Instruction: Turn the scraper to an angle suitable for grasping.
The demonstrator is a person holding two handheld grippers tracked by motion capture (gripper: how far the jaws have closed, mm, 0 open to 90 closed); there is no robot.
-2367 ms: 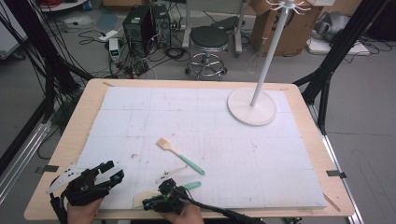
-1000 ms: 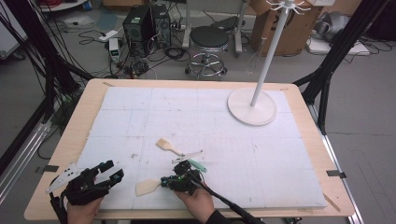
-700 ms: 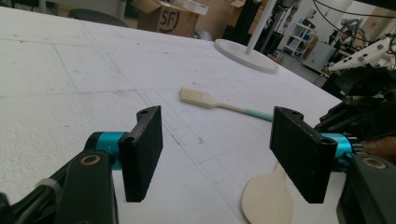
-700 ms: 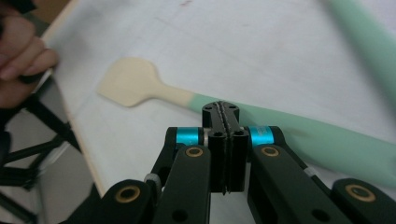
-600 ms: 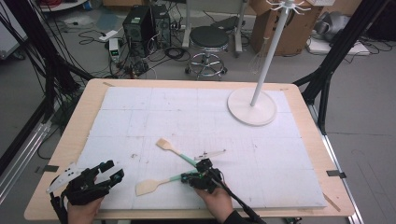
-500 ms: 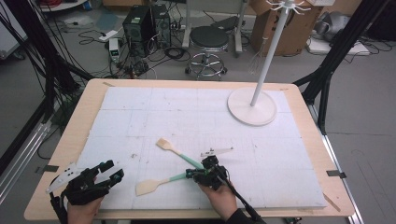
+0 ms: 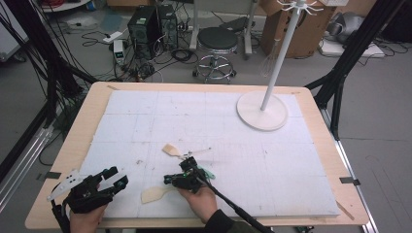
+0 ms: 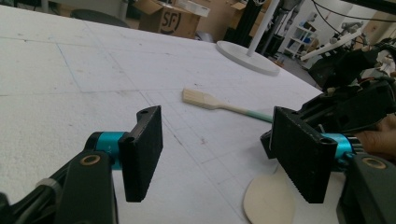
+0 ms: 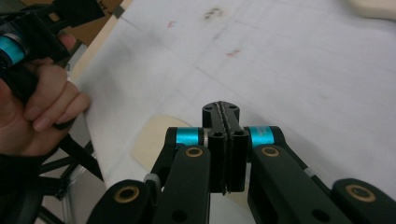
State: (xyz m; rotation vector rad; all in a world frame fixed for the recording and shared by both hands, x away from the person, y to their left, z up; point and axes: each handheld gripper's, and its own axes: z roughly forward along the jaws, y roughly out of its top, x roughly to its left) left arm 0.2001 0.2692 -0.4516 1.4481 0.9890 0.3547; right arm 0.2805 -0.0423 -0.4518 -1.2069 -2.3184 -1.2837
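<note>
**Tutor:** Compared with half a second ago, the right claw [image 7: 171, 180] has drawn back leftward over the table [image 7: 82, 126]. The left claw [image 7: 112, 180] and both spatulas have kept their places.

**Student:** How do the jaws of each claw stand?

**Tutor:** In the right gripper view, the right claw [image 9: 223, 109] has its jaws pressed flat together, and nothing is visible between them. In the left gripper view, the left claw [image 8: 224, 154] has its jaws well apart, with bare white sheet [image 8: 93, 70] between them.

**Student:** Where do the spatulas lie?

**Tutor:** The pale spatula [image 7: 154, 194] lies flat on the sheet. Its blade is just beyond and below the right claw's tips, between the two claws. Whether the right claw touches its handle cannot be told. The green-handled spatula [image 7: 171, 149] lies just behind the right claw, on the side away from the person. Its wooden blade is clear of both claws, and its green end is beside the right hand [image 7: 201, 201].

**Student:** And the white stand [image 7: 262, 116]?

**Tutor:** It stands upright, well apart from both claws at the far right.
</note>
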